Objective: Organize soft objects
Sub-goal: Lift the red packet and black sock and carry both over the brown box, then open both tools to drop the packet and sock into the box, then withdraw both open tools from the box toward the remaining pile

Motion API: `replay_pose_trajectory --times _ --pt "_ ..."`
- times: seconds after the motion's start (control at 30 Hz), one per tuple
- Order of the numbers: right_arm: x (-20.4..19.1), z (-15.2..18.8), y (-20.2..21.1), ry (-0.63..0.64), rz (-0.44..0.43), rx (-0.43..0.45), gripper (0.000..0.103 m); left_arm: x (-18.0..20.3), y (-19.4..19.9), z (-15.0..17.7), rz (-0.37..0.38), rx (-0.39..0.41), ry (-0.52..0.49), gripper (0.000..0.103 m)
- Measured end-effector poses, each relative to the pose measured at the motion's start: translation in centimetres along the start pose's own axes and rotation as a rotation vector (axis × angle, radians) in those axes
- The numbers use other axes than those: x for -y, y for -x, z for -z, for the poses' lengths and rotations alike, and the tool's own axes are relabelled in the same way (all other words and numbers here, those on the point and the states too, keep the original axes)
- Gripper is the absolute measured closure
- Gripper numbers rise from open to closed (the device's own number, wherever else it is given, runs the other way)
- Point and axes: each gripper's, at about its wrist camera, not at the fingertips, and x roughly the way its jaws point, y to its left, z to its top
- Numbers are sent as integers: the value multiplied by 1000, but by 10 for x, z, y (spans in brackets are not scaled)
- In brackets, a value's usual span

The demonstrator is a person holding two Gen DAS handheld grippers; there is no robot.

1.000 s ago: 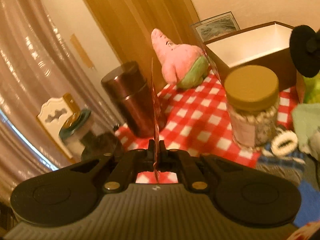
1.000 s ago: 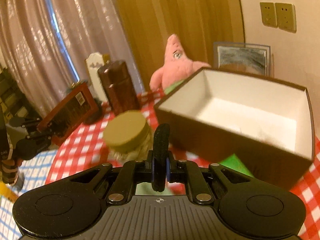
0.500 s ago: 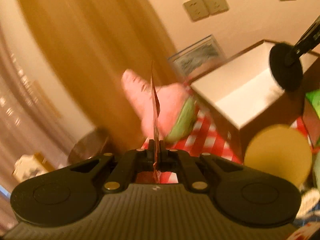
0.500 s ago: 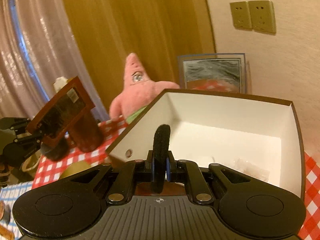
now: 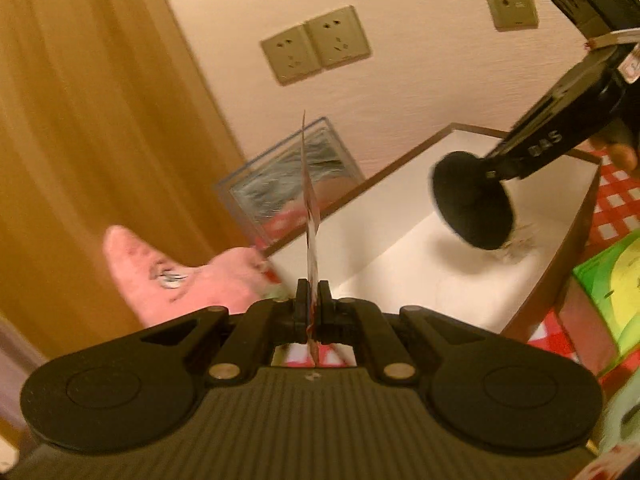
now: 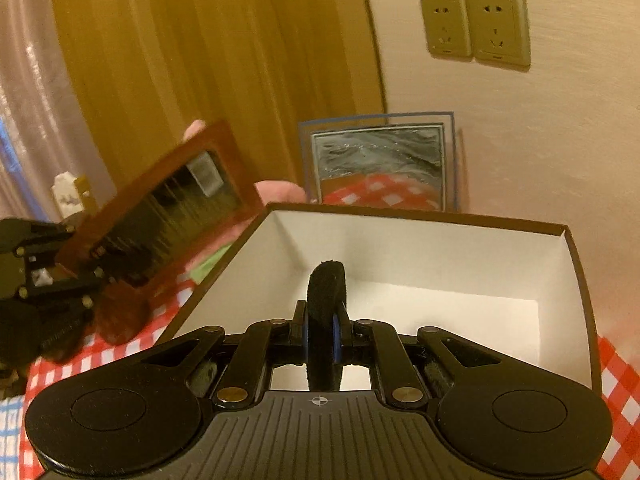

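Observation:
My left gripper [image 5: 312, 306] is shut on a thin red flat packet [image 5: 310, 216], seen edge-on and standing upright between the pads. In the right wrist view that packet [image 6: 160, 208] shows its broad face, held by the left gripper [image 6: 90, 266] just left of the box. My right gripper [image 6: 324, 322] is shut on a black round soft pad [image 6: 326, 300]. The pad [image 5: 472, 204] hangs over the white inside of the brown open box [image 6: 420, 216]. A pink star plush [image 5: 180, 276] lies left of the box [image 5: 392, 172].
A framed picture [image 6: 380, 160] leans on the wall behind the box. Wall sockets [image 6: 476, 28] sit above it, a wooden panel [image 6: 200, 60] to the left. The red checked tablecloth [image 6: 616, 380] covers the table. A green packet [image 5: 608, 280] lies right of the box.
Both grippers swung toward the box. The left one left the jar and canister behind and now faces the box's left corner. The right one carried the black pad over the box.

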Motion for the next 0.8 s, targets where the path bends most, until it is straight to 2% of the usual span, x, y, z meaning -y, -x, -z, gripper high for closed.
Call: replay_pose_trajectory --times 0.1,0.13,0.17,0.2,0.27,0.43,0.63,0.8 --pt "-2 -3 -8 -14 28 7 87 1 -10 1 47 3 39 90" --pt "-3 -4 -11 -21 36 6 67 1 -12 1 62 2 49 85" --pt "-3 -5 -13 -26 43 4 39 2 -15 1 62 -10 56 70" --pt "-3 -5 -15 -36 47 6 33 3 -16 2 57 -23 59 62" --pt "-2 -3 -13 -42 40 30 33 4 -16 5 49 -40 62 63" --pt "0 3 -11 -39 33 -18 33 -5 0 10 25 -46 122 63" --pt "0 17 12 -23 7 -48 33 -25 39 13 -14 -45 250 63" --pt "2 29 42 -11 -15 -49 33 -29 76 16 -74 -96 321 64"
